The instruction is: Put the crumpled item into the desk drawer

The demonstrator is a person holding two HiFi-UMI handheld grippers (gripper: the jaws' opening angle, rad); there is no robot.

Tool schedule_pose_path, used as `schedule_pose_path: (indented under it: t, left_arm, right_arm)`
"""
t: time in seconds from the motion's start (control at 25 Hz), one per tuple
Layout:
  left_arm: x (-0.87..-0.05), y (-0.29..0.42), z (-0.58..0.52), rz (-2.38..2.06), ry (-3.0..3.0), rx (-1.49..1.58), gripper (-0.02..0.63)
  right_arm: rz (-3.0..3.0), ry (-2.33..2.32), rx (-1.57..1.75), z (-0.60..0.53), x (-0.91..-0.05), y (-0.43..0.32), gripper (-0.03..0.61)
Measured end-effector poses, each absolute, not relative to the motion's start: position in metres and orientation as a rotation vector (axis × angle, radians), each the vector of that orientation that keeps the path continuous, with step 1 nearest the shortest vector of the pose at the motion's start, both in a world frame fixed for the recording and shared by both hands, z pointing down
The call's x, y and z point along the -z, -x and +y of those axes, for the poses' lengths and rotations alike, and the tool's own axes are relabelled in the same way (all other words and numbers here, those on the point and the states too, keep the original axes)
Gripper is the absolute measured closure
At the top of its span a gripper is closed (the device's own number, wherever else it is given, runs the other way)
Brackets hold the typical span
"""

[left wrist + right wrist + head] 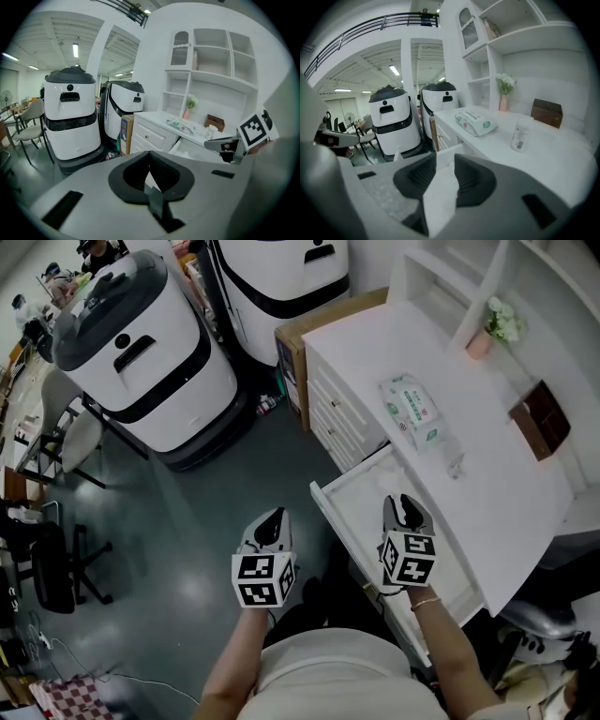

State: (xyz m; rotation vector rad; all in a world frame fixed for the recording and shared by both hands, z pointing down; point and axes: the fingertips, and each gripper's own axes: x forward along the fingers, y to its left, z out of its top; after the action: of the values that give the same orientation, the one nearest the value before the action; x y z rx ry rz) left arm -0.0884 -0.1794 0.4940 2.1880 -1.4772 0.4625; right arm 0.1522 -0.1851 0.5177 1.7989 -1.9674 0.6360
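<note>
Two devices are being held by a person. The right hand-held gripper (405,510) is clamping a crumpled white tissue (440,192) over the open drawer (361,491) of the white surface (497,474). The left hand-held gripper (273,527) is hovering beside the drawer, its jaws closed and empty.

1. My right gripper (403,501) covers part of the drawer's (361,486) inside.
2. The words on the pack (410,411) are too small for me to read.
3. The crumpled paper's (440,197) low end hides behind that gripper.
</note>
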Motion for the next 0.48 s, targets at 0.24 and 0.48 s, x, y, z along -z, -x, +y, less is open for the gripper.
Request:
schedule_pose_path:
  t: [0.24,0.48]
  left_arm:
    - [-0.486,0.095,-0.175,-1.487,-2.209,-0.450,0.621]
    - [-0.479,0.102,-0.170,-1.503,-2.227,-0.445,0.621]
  right_arm:
    - [-2.058,-1.878,-0.632,-0.171,-0.475,-0.147,0.480]
    - [-2.168,-1.892,-0.600,-0.157,-0.442,-0.138,0.486]
